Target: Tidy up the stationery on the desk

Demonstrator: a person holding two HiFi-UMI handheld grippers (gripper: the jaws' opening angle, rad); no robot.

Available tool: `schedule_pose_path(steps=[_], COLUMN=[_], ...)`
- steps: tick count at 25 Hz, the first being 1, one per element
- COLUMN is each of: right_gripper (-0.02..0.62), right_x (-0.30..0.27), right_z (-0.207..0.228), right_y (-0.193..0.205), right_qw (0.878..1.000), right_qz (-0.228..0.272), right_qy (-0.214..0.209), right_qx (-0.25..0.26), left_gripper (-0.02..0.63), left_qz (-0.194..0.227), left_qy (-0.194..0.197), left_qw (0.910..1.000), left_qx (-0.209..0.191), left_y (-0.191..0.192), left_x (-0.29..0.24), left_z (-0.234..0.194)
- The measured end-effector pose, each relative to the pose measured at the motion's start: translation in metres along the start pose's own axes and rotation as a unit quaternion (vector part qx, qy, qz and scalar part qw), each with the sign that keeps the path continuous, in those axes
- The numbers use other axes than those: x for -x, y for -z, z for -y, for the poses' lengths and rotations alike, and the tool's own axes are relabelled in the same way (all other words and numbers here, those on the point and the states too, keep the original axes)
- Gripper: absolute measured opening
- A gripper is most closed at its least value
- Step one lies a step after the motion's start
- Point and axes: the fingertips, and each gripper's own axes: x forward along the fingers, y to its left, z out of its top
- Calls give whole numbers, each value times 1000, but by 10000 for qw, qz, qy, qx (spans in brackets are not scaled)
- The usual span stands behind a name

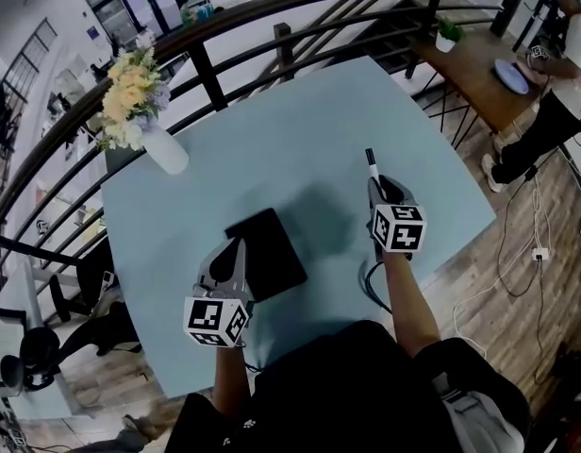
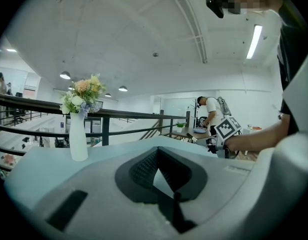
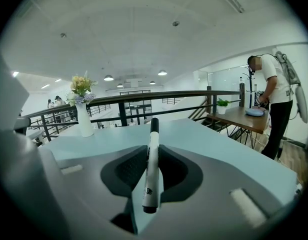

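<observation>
Over the pale blue desk (image 1: 300,130), the right gripper (image 3: 153,153) has its jaws closed part-way on a black-capped white marker (image 3: 152,174), held clear of the surface with the cap pointing forward. The left gripper (image 2: 158,154) has its jaws pressed together on nothing, just over the near left edge of a black notebook (image 1: 272,248) lying flat mid-desk. By my reading 1 item is lifted and in carry, so the next move calls for somewhere to put it, yet no pen holder shows, only a vase of flowers (image 1: 163,149) at the far left corner.

Head view overlooks the desk (image 1: 300,130); gripper views face its vase (image 2: 78,140).
</observation>
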Motion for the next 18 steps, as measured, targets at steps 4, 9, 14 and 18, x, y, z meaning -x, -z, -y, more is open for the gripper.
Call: schedule_pose_path(steps=[4, 9, 14, 18], right_gripper=[81, 81, 81, 81], right_x=[11, 22, 31, 32], right_z=[0, -4, -17, -28], right_y=[7, 9, 9, 13], right_qw=[10000, 10000, 9999, 9995], right_qz=[-26, -10, -9, -69], right_qy=[12, -24, -144, -281], right_qx=[11, 32, 96, 125], left_gripper=[-8, -8, -8, -8], left_qz=[-11, 19, 43, 61], left_qy=[91, 132, 127, 53], left_qw=[9999, 9999, 9999, 9999], left_qx=[-46, -49, -82, -60], left_y=[2, 3, 3, 3], left_x=[-1, 1, 5, 10], left_z=[5, 6, 4, 1])
